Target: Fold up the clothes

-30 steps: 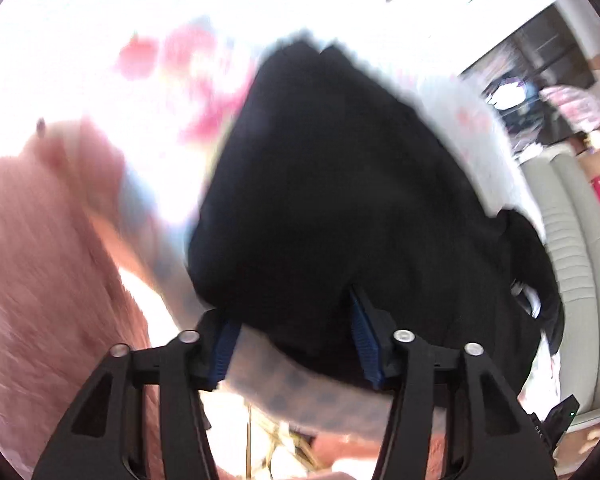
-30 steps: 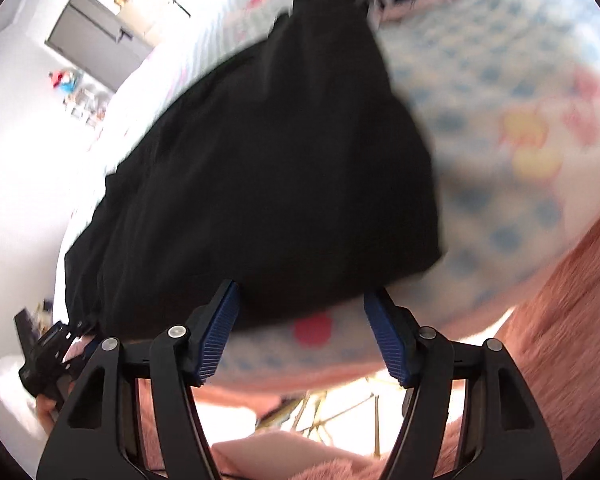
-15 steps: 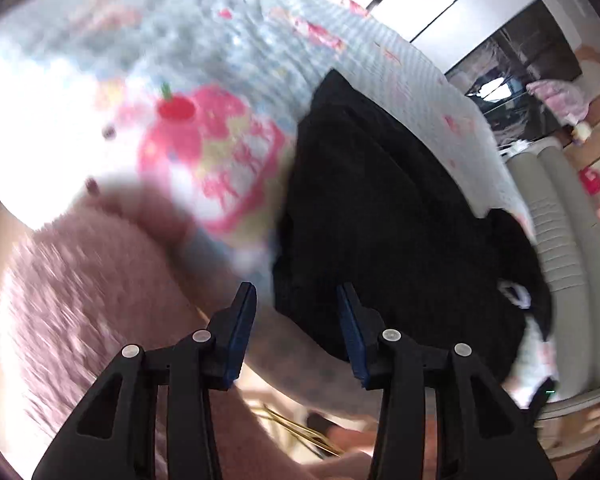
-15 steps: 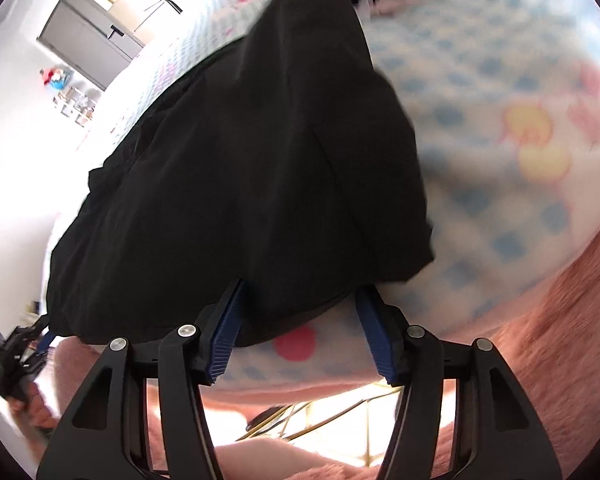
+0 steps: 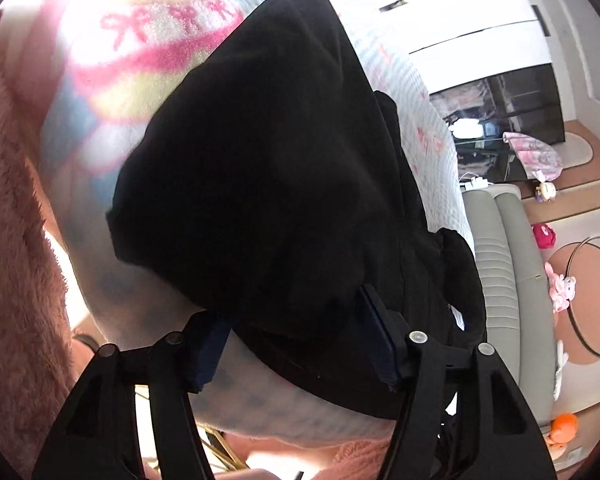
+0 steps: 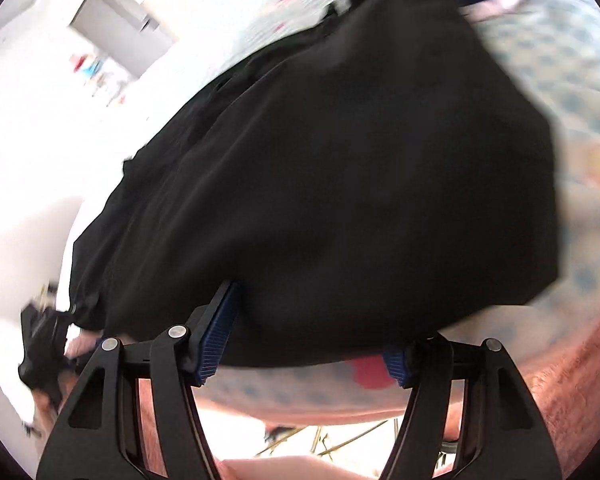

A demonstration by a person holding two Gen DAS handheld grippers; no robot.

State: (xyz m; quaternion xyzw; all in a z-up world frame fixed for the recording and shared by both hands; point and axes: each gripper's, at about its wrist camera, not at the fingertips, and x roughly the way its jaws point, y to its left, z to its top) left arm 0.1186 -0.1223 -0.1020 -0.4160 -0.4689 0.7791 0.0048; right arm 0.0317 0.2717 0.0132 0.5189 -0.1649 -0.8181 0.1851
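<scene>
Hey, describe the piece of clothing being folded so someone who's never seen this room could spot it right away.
Start at the blue-and-white checked blanket with pink cartoon prints that covers the bed. The black garment lies spread on it, its near edge between the wide-apart fingers of the left gripper and right gripper. It is the one large, plain, dark thing on the pale, patterned bedding.

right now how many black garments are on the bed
1 clear: the black garment spread over the blanket, both grippers at its near edge. Others may be hidden.
</scene>
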